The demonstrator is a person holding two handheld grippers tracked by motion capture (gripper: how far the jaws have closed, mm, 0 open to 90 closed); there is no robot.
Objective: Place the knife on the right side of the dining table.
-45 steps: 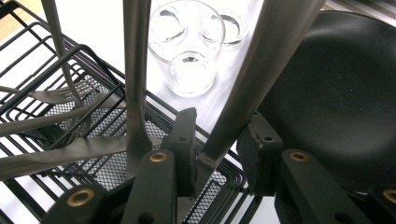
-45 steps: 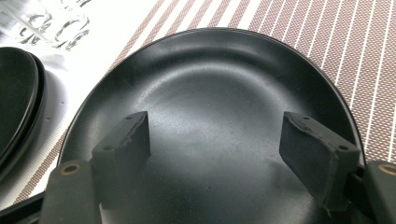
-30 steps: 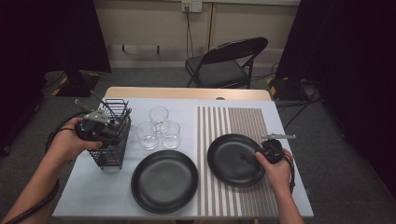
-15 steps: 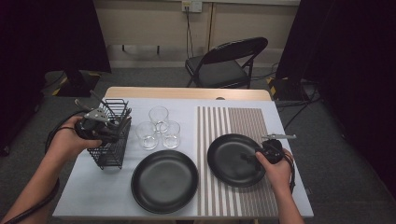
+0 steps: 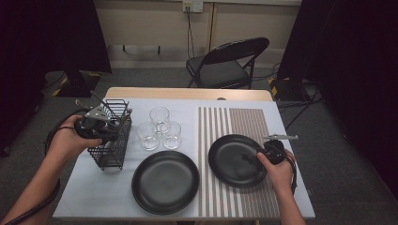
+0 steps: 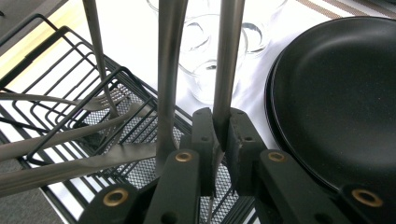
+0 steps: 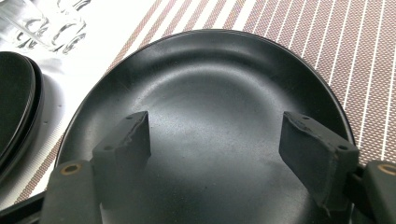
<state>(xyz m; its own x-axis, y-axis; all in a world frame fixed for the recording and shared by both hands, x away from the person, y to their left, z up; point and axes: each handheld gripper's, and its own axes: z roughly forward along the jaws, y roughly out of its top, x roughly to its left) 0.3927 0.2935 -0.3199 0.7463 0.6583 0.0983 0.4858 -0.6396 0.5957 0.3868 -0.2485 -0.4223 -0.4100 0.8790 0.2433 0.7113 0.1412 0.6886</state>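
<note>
Cutlery handle (image 6: 227, 70) pinched in my left gripper (image 6: 221, 140).
Its jaws just closed on it above the wire caddy (image 5: 114, 140); my right gripper (image 7: 217, 144) hangs spread over a black plate (image 7: 210, 107).

No text, label, brand, number or sign is readable on anything here.

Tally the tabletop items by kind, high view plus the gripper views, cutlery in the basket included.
Black plates: 2
Clear glasses: 3
Wire basket: 1
Striped placemat: 1
Cutlery pieces in the basket: at least 5 in the left gripper view, exact count unclear
Total: 12 or more
</note>
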